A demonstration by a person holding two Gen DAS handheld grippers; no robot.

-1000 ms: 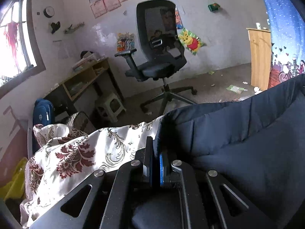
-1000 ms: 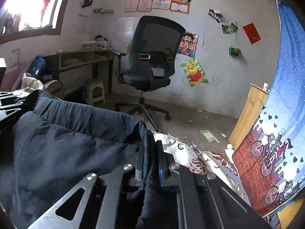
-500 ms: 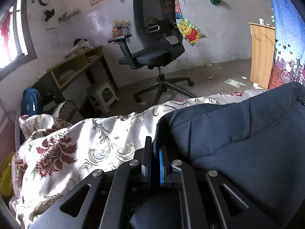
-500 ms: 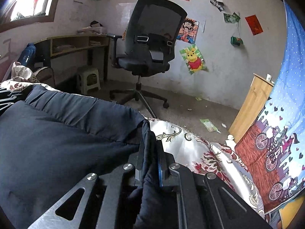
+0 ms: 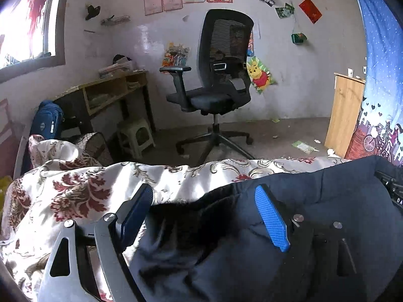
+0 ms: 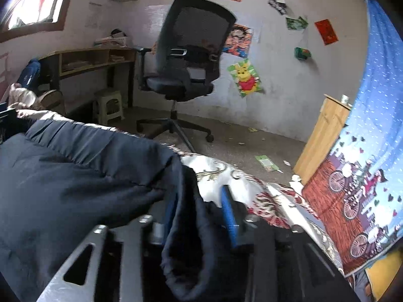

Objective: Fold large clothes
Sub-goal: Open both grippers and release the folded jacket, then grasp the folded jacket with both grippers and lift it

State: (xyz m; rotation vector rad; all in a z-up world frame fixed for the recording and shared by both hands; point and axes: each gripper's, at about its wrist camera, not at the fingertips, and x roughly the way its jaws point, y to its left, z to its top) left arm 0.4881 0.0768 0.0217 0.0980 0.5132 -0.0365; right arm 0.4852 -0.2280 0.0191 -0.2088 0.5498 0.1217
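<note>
On the bed's floral cream-and-red bedspread [image 5: 75, 191] lies the dark navy padded garment [image 5: 327, 201], spread flat w/ its far edge toward the room. Left gripper [image 5: 204, 216] is opening, pads clear of the cloth between them; right gripper [image 6: 199, 209] is opening too, a fabric corner loose between its jaws. One fold looks laid down; more folds prob. left.
</note>
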